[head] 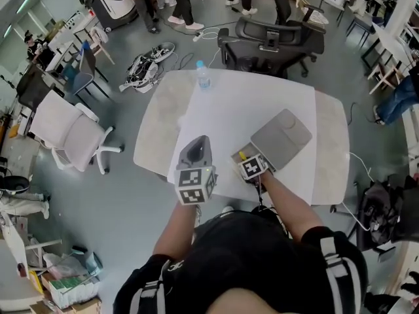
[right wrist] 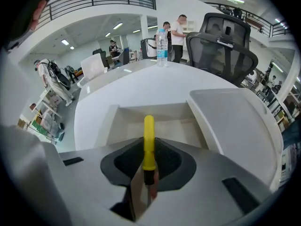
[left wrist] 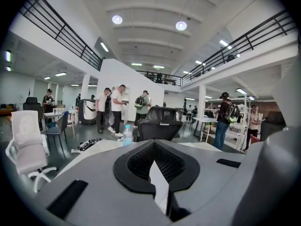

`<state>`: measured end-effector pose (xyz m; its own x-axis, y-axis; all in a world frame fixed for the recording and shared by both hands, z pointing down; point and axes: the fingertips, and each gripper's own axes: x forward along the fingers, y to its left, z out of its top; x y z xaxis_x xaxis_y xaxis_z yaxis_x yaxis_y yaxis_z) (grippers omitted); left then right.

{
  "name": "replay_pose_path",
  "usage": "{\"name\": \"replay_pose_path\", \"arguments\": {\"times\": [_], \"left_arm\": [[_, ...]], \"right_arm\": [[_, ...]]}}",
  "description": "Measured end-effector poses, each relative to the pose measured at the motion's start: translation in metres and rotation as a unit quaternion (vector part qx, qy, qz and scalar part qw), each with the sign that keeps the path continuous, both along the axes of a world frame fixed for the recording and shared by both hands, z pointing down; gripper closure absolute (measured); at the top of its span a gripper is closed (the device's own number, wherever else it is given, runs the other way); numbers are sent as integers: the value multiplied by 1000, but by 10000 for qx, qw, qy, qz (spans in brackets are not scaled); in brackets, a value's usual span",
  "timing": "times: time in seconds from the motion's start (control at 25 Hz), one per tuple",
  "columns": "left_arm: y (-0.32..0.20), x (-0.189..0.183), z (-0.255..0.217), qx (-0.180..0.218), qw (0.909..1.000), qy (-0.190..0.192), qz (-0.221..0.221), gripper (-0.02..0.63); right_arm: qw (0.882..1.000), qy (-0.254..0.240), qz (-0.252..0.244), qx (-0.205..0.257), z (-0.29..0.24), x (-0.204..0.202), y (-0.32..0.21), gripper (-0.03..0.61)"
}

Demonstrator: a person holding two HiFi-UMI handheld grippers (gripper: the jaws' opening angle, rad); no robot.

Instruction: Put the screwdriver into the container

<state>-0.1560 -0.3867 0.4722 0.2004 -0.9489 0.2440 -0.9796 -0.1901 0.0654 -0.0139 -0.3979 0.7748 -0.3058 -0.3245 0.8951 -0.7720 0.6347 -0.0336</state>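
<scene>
A screwdriver with a yellow handle [right wrist: 148, 140] sticks forward out of my right gripper [right wrist: 148, 171], whose jaws are shut on it near the base of the handle. The handle hangs over the open pale container [right wrist: 169, 128], whose flat lid [right wrist: 235, 126] lies opened to the right. In the head view the right gripper [head: 247, 160] is at the container's near end, with the yellow handle [head: 243, 154] just showing and the grey lid [head: 281, 136] beyond. My left gripper [head: 195, 150] hovers over the table to the left; its jaws [left wrist: 155, 173] are closed with nothing between them.
The white table [head: 249, 103] carries a water bottle [head: 203, 75] at its far edge. A black office chair [head: 272, 41] stands behind the table and a white chair [head: 69, 133] to the left. People stand farther back in the hall.
</scene>
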Motion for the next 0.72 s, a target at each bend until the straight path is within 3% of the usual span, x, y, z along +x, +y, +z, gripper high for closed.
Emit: {"name": "replay_pose_path", "arguments": {"times": [0.16, 0.36, 0.52, 0.72], "left_arm": [[1, -2, -1, -11, 10000, -13, -28, 611], [5, -3, 2, -101, 9999, -26, -24, 611], [5, -4, 3, -118, 9999, -32, -15, 611], [7, -5, 3, -62, 10000, 16, -6, 611]], "right_arm": [[9993, 310, -184, 31, 4, 0, -1, 511], [9987, 69, -450, 244, 1, -14, -13, 511], [9990, 408, -163, -5, 5, 5, -5, 485], [9996, 233, -123, 136, -6, 7, -4, 454]]}}
